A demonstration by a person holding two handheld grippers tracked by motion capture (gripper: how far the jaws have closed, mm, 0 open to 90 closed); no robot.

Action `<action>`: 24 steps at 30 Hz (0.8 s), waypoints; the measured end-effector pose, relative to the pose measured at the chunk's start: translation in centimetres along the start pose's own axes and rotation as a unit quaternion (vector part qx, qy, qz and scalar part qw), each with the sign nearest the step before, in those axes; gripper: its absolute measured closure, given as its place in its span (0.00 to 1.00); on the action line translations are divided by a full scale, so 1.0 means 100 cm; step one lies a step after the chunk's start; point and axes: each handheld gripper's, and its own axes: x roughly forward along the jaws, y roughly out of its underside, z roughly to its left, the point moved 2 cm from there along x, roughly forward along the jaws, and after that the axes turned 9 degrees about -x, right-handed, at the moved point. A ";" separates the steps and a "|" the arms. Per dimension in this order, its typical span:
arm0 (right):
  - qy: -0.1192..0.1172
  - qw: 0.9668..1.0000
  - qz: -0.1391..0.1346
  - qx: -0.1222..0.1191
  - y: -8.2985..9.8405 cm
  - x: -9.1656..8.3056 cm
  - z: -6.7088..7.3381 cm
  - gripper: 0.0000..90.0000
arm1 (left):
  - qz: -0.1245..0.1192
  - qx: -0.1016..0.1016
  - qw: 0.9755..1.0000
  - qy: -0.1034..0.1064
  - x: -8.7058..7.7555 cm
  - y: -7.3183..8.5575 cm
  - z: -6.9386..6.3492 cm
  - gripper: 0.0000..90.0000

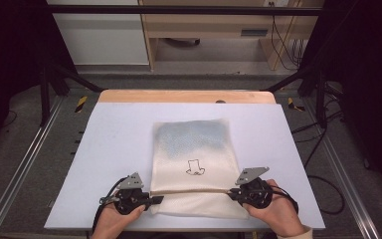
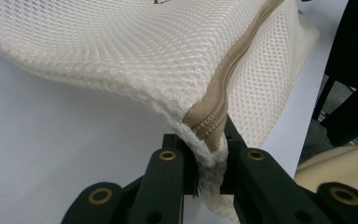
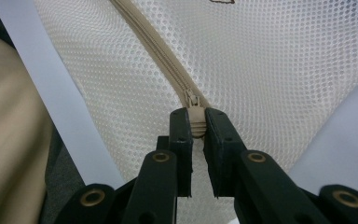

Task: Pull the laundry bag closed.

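Note:
A cream mesh laundry bag (image 1: 194, 164) lies flat on the pale table (image 1: 119, 149), with a small black drawing on it and something blue-grey inside its far half. A tan zipper (image 1: 189, 190) runs across its near part. My left gripper (image 1: 154, 200) is shut on the bag's left edge at the zipper's end (image 2: 207, 123), and the mesh corner lifts there. My right gripper (image 1: 233, 193) is shut on the zipper pull (image 3: 194, 122) at the right end, its jaws pressing the tan tab from both sides.
The table's near edge (image 1: 179, 228) runs just behind the person's hands (image 1: 273, 211). A wooden strip (image 1: 186, 96) borders the far side. Black frame posts (image 1: 45, 84) stand at both far corners, and cables (image 1: 323, 184) lie on the floor at the right.

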 end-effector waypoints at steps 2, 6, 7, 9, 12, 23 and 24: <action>0.000 1.000 0.000 0.002 0.001 -0.001 -0.001 0.91 | 0.000 0.000 1.000 0.000 0.000 0.000 0.000 0.93; 0.002 1.000 -0.002 0.002 0.002 -0.003 -0.001 0.91 | 0.000 -0.001 1.000 0.000 0.000 0.000 0.000 0.93; 0.003 1.000 -0.001 0.003 0.003 -0.003 -0.002 0.91 | 0.000 0.000 1.000 0.000 0.000 0.000 0.000 0.92; 0.003 1.000 -0.001 0.007 0.004 -0.004 -0.003 0.91 | 0.000 0.001 1.000 -0.001 0.000 0.000 0.000 0.93; 0.007 1.000 0.000 0.009 0.006 -0.005 -0.003 0.91 | -0.001 0.000 1.000 -0.001 0.000 0.000 0.000 0.92; 0.012 1.000 -0.006 0.014 0.009 -0.010 -0.005 0.91 | -0.002 0.002 1.000 -0.002 0.000 -0.001 0.000 0.93; 0.013 1.000 -0.006 0.015 0.010 -0.010 -0.006 0.91 | -0.003 0.000 1.000 -0.002 0.000 0.000 0.000 0.92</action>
